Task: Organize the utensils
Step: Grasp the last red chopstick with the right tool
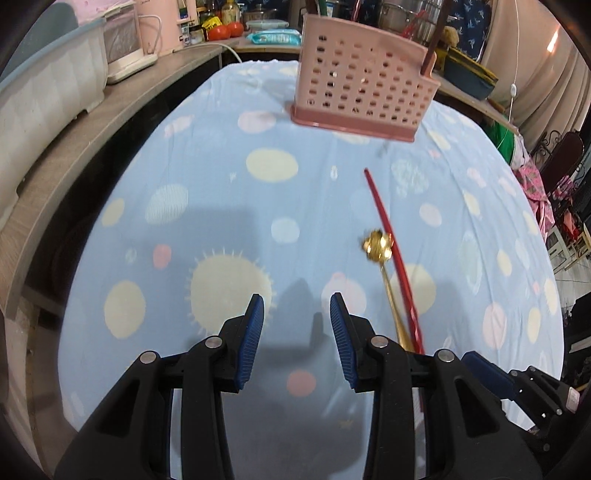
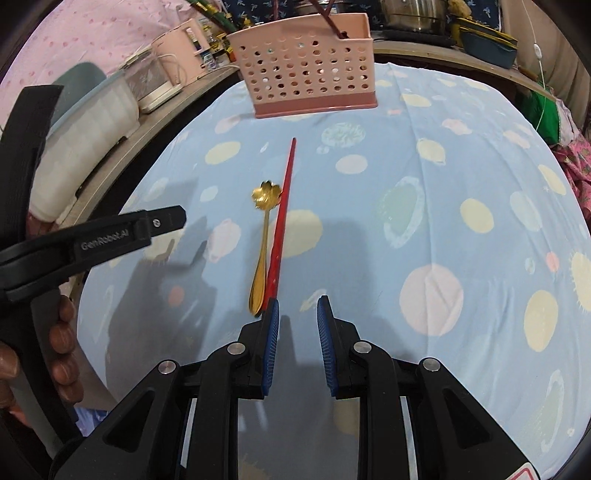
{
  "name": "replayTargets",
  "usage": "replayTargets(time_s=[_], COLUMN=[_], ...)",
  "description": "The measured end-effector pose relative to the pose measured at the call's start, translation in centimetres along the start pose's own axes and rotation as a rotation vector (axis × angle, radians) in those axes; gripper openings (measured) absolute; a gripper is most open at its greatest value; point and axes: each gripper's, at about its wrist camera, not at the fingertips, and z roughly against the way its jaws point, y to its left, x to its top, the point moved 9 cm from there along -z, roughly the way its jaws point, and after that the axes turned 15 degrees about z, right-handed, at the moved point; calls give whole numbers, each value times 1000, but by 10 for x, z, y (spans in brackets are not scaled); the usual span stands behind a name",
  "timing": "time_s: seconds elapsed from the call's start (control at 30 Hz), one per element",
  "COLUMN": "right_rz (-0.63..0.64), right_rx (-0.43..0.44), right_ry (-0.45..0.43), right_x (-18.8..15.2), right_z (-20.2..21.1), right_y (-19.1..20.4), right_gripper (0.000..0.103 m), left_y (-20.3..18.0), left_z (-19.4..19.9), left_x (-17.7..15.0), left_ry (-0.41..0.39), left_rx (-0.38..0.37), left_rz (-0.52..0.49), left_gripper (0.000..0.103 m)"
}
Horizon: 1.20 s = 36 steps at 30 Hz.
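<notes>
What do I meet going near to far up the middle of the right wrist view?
right gripper → gold spoon beside red chopstick → pink utensil holder

spotted blue tablecloth [image 1: 221, 206]; tomatoes [image 1: 225, 30]; steel pot [image 2: 413, 14] behind

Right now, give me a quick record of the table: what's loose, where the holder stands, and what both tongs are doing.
surface: blue spotted cloth
loose utensils: gold flower spoon and red chopstick, lying side by side
holder: pink perforated caddy at far end, upright, some utensils already inside
left tongs: open, empty, over bare cloth left of the utensils
right tongs: open, empty, near the utensils' handle ends
</notes>
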Motion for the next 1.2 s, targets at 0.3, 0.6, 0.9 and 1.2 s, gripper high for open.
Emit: replayTargets(time_s=[0.3,0.6,0.9,1.2], right_rz=[33,50,-3,-67], right_rx=[18,8,-43,-46], right_ry=[11,19,1,-14], right_x=[-6,-8,-10,-15], right_z=[-4,-12,-5,2], right_y=[15,18,-2,-23], right_gripper=[21,12,0,1], left_y=[3,1,-11,-46], left_z=[-3,-5,-4,-10], left_x=[-13,-19,-24,-41], left_ry=[16,26,26,53], left_rx=[4,2,-14,-46], left_rz=[-7,-13,-34,-112], left_gripper=[36,36,49,53])
